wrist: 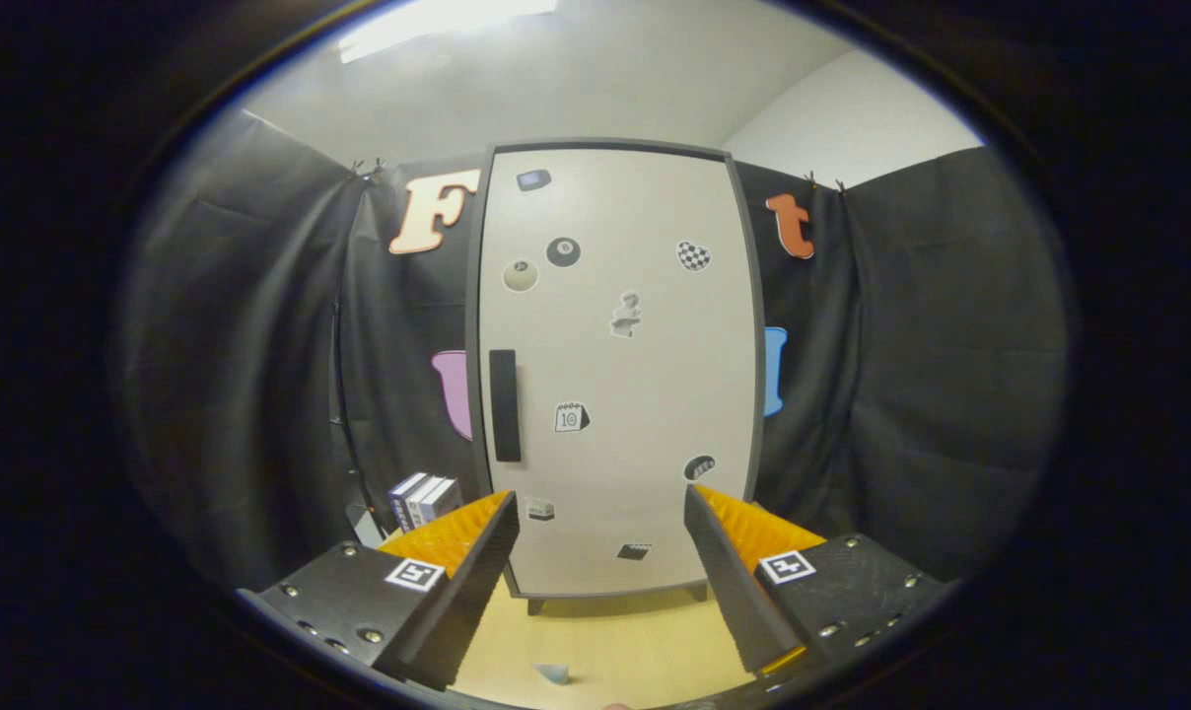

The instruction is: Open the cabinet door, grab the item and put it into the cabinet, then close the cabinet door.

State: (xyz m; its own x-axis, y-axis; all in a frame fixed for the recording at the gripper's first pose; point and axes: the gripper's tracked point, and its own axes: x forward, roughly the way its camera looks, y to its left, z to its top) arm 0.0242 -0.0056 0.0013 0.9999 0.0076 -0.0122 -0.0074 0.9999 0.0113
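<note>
1. black cloth walls [911, 375] close off the booth on both sides, with a white ceiling above them in the upper part of the frame.
2. at the centre stands a tall cream-white cabinet door with a dark grey frame [645, 394]; it is closed and covered in small stickers.
3. a black vertical bar handle [504, 405] sits near the door's left edge, about halfway up.
4. the cabinet rests on short dark feet on a pale wooden floor [615, 641] at the bottom centre.
5. the gripper [600, 518] is at the bottom of the frame with its two fingers spread wide apart, holding nothing; the lower part of the door shows between them.
6. to the lower left, beside the cabinet and just beyond the left finger, stands a small box with blue and white sides [423, 499].
7. a small pale blue object [554, 673] lies on the floor between the fingers; what it is cannot be told.
</note>
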